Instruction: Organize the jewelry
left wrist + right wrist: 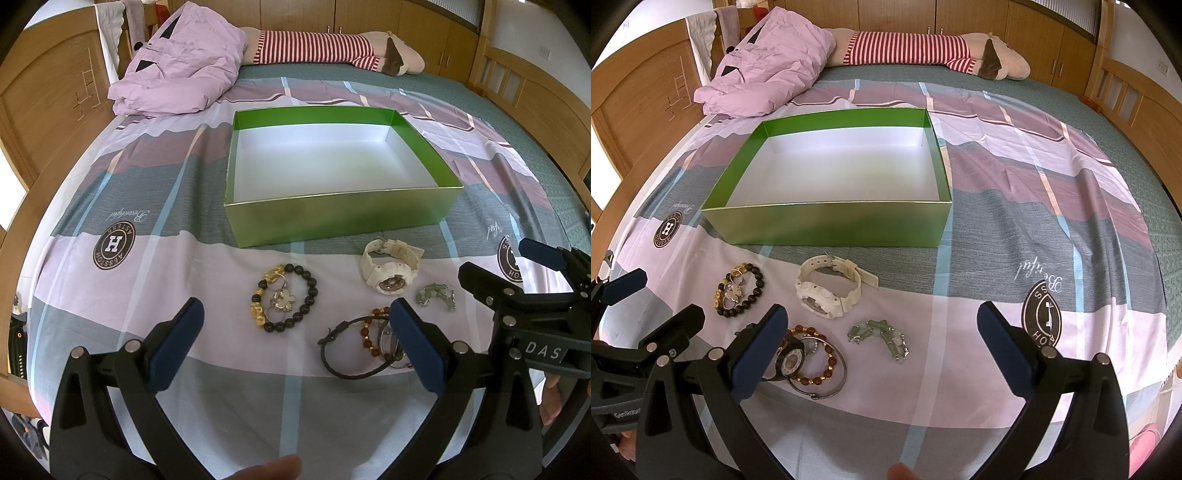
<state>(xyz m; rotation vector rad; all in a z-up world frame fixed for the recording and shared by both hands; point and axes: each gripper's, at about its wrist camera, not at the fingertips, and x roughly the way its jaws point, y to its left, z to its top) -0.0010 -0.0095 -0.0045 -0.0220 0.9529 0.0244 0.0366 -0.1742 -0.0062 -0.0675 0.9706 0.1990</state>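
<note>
An empty green box with a white floor stands on the bedspread. In front of it lie a white watch, a black and gold bead bracelet with a silver flower charm inside it, a pale green stone bracelet, and a pile of amber beads, a bangle and a black watch. My left gripper hovers open just short of the bead bracelet. My right gripper is open above the green bracelet; it also shows at the right of the left wrist view.
A crumpled pink quilt and a striped plush toy lie at the far end of the bed. Wooden bed frames border the left and right sides. A person's fingertip shows at the bottom edge.
</note>
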